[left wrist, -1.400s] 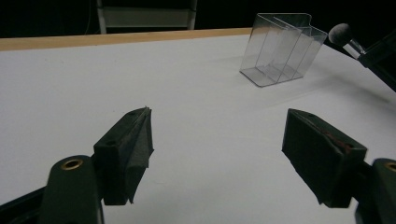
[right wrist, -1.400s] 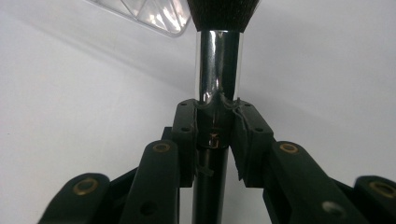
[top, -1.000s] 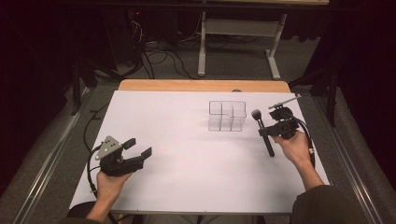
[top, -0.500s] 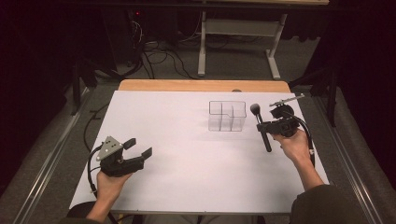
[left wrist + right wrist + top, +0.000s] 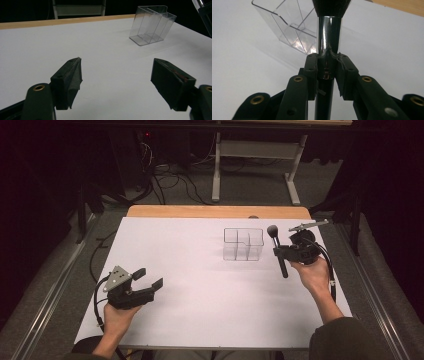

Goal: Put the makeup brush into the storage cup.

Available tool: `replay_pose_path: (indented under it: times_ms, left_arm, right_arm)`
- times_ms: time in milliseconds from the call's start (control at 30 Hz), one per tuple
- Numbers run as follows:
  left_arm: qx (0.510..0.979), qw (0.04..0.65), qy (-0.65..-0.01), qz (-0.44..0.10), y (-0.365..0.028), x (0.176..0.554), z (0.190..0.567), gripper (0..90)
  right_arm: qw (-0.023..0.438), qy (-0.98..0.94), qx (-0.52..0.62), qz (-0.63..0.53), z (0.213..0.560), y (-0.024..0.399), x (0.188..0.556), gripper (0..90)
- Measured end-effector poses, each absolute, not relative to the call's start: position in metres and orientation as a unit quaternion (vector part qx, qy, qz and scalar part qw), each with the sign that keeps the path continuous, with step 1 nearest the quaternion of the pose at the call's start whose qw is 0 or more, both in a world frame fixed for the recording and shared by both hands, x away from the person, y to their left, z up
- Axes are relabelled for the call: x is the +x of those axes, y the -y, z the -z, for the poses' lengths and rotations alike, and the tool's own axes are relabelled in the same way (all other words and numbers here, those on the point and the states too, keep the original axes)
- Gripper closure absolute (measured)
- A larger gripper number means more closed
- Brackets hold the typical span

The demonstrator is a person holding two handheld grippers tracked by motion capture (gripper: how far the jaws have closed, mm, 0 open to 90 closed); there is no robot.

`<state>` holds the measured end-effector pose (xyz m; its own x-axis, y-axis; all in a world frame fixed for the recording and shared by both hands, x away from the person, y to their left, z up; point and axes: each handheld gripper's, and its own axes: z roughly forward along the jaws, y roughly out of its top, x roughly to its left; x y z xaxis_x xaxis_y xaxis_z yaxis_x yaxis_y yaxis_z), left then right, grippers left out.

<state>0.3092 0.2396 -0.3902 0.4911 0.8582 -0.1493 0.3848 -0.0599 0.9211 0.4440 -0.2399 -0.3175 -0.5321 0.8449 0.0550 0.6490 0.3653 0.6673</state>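
The room is dim, and black curtains (image 5: 40, 180) close it in on the left and right. A grey carpeted floor (image 5: 350, 185) runs around the counter (image 5: 190, 320), whose top is covered in white, with a strip of pale wood (image 5: 200, 211) showing along its far edge. Beyond it stands a light metal table frame (image 5: 252, 165) with two legs and a crossbar. Black cables (image 5: 170, 180) lie tangled on the floor near it. Metal rails (image 5: 45, 300) run along the floor at both sides.
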Motion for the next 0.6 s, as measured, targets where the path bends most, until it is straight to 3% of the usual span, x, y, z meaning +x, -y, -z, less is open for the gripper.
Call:
replay_pose_path:
  times_ms: [600]
  left_arm:
    - [0.69,0.519,-0.45,-0.227,-0.2398,0.309,0.3899,24.8]
  right_arm:
    - [0.174,-0.807,0.431,-0.366,0.3128,0.2298,0.4463,74.1]
